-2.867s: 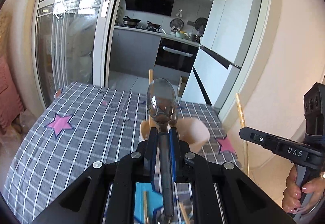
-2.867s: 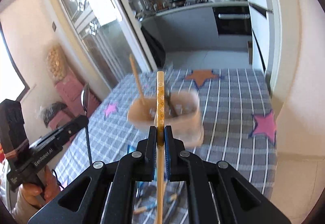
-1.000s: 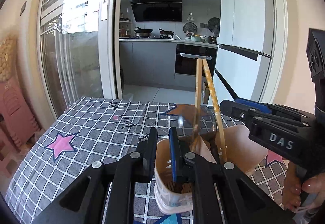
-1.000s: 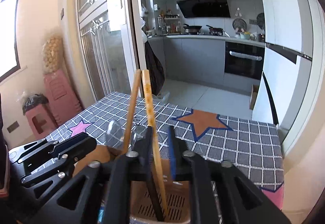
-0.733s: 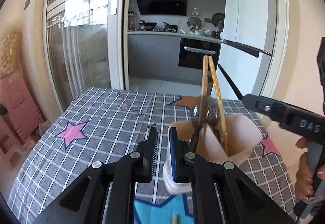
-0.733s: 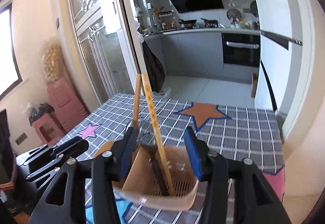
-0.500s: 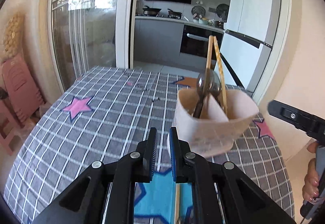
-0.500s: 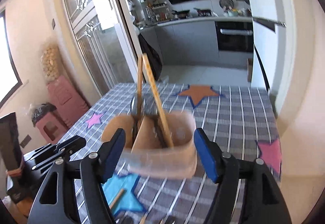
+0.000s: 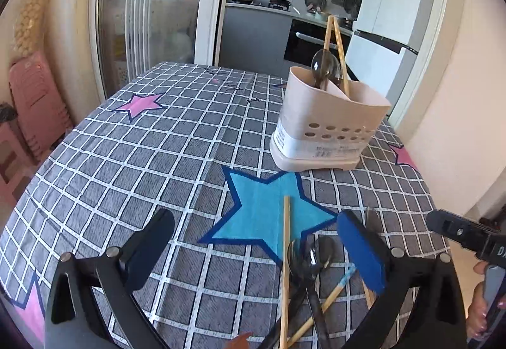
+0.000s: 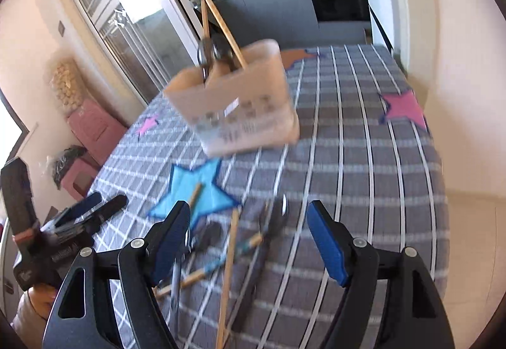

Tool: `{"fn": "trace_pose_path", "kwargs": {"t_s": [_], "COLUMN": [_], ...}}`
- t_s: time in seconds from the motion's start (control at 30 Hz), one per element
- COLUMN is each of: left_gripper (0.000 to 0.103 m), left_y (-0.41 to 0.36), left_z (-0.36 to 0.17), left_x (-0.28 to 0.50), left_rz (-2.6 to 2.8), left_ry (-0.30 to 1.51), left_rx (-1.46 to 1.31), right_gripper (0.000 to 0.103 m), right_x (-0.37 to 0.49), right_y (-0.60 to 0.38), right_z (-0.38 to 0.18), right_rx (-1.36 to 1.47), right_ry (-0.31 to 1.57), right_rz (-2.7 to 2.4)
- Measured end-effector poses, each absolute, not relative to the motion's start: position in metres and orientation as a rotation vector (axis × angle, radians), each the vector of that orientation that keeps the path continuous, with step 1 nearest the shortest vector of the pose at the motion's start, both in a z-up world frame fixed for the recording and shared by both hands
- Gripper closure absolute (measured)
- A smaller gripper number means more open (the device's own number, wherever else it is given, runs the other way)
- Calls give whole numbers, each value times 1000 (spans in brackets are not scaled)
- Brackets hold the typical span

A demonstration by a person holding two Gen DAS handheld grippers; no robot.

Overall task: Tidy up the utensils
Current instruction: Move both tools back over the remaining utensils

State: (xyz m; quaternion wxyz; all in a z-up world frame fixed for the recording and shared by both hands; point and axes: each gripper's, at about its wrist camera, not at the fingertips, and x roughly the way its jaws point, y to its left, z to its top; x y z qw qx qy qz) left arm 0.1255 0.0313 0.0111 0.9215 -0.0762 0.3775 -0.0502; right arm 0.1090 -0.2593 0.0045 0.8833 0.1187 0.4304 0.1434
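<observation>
The bench (image 9: pixel 132 159), covered in grey checked cloth with stars, is carrying a beige perforated plastic utensil holder (image 9: pixel 329 127) at its far right, already holding 2 wooden chopsticks (image 9: pixel 335 45) and steel spoons (image 9: pixel 321 65). A loose pile of chopsticks and dark spoons (image 9: pixel 308 266) is lying near, by the blue star. Both the left claw (image 9: pixel 262 241) and the right claw (image 10: pixel 248 235) are hovering over it, jaws spread wide, empty. Judging by this, another pickup is starting; each needs to close on 1 piece. 2.9 seconds ago the left was gripping a spoon, the right a chopstick.
</observation>
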Motion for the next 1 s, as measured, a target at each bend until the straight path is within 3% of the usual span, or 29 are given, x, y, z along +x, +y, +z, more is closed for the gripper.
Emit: {"fn": "trace_pose_path", "kwargs": {"t_s": [0.1, 0.17, 0.47, 1.0], "left_gripper": [0, 0, 0, 0], "left_y": [34, 34, 30, 31], "left_z": [-1, -9, -49, -57], "left_x": [119, 113, 98, 117], "left_rz": [-104, -110, -90, -139], "left_ry": [807, 827, 951, 1034], "left_rx": [-153, -149, -75, -56], "right_gripper": [21, 12, 12, 12], "right_x": [99, 92, 75, 87], "right_y": [-261, -260, -264, -261], "right_z": [-10, -20, -47, -67], "right_rx": [252, 255, 247, 208], "right_ry": [935, 966, 1077, 1157], "right_rz": [272, 257, 189, 90]}}
